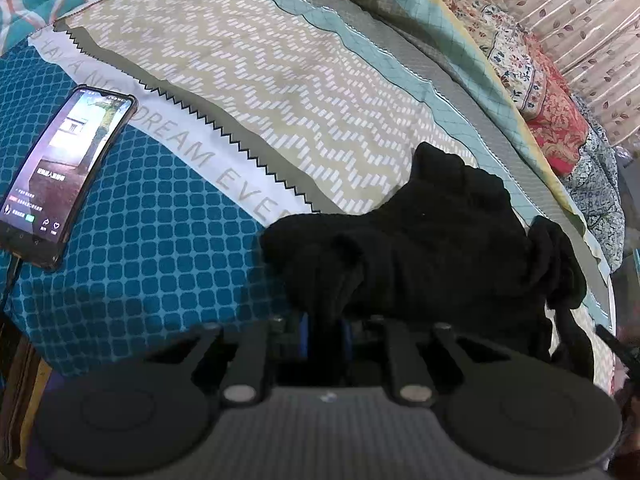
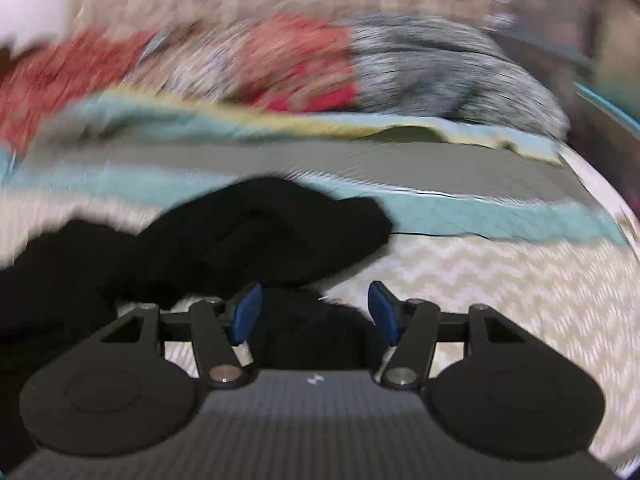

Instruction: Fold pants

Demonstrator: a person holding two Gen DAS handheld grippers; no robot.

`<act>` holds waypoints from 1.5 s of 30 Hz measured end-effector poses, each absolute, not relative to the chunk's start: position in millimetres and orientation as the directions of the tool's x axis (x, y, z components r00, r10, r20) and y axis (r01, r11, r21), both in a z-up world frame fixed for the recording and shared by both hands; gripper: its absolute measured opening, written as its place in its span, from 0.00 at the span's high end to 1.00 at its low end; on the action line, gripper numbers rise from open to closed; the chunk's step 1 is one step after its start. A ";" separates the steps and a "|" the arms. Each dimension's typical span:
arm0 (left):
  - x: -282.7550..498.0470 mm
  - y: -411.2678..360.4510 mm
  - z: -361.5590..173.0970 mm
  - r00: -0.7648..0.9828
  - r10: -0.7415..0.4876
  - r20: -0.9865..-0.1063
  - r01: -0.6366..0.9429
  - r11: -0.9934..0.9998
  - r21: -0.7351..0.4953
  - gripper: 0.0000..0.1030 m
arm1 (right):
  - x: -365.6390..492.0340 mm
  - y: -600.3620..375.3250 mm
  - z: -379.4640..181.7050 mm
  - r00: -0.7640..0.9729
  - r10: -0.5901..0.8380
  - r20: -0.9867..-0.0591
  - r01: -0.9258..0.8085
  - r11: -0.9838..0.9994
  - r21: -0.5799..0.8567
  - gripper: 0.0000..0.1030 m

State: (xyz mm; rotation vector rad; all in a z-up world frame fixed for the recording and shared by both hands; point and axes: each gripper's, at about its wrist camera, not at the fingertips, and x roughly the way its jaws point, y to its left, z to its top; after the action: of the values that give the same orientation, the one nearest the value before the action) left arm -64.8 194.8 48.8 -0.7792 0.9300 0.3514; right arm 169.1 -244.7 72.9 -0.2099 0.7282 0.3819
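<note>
The black pants [image 1: 432, 248] lie bunched on the zigzag-patterned bed cover [image 1: 248, 64]. My left gripper [image 1: 325, 334] is shut on a fold of the black cloth at its near edge; the blue pads barely show beside the fabric. In the right wrist view, which is blurred, the same black pants [image 2: 248, 236] spread to the left and under the tool. My right gripper [image 2: 316, 310] stands open with its blue pads [image 2: 246, 312] well apart; black cloth lies below the gap, and neither pad presses on it.
A lit phone [image 1: 60, 176] with a cable lies on the teal grid-patterned bedding [image 1: 152, 248] at the left. A folded teal and grey blanket [image 1: 400, 48] and floral quilts [image 1: 552, 120] pile along the far side. A curtain [image 1: 580, 28] hangs behind.
</note>
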 end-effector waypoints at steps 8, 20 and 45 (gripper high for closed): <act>-68.2 198.0 71.0 0.612 -0.059 -0.789 -0.542 0.695 -0.472 0.88 | 202.4 -272.7 76.0 0.640 0.190 -0.744 -0.266 0.964 0.018 0.91; -36.7 213.4 220.4 0.886 -0.068 -0.459 -0.260 0.747 -0.612 0.89 | 157.4 -487.7 253.1 0.948 -0.030 -0.318 0.150 0.921 0.360 0.92; -97.7 240.2 126.5 0.707 0.072 -0.704 -0.446 0.818 -0.364 0.50 | 76.0 -531.8 118.4 0.808 -0.227 -0.544 0.431 0.856 0.284 0.46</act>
State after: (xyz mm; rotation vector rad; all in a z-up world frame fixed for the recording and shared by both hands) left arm -97.7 240.2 126.5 -0.5494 0.7364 0.3040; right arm 76.0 -531.8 118.4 0.4121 0.5208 -0.3628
